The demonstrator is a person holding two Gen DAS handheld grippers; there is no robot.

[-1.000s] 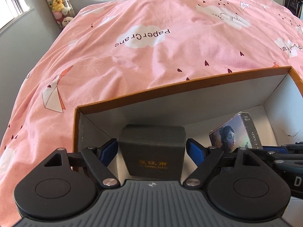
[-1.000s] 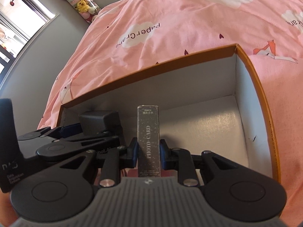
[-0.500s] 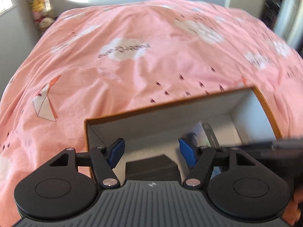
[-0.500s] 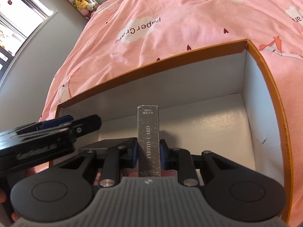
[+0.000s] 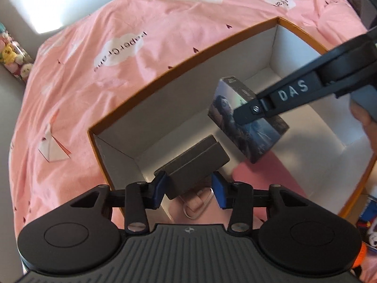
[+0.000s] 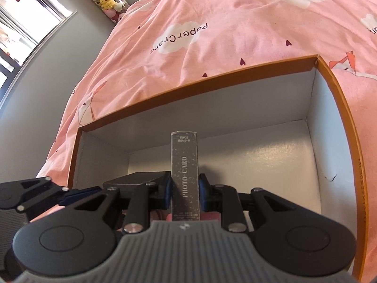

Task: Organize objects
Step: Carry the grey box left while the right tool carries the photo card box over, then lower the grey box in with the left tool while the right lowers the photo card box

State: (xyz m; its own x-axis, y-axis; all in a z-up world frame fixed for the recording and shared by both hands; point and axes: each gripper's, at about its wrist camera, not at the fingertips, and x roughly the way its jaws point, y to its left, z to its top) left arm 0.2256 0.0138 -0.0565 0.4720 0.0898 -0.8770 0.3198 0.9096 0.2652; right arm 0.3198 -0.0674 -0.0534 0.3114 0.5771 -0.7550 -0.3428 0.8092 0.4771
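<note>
Left wrist view, left gripper jaws just narrowed, spread, grey case lying below them inside orange-rimmed box, right gripper pinching upright photo card pack above bare white floor stretching rightward to the wall.

A box on the bed, with things in it

The open box sits on the bed cover. A small case lies in its near left corner – a card pack is held up just to the right, above the box floor.
</note>
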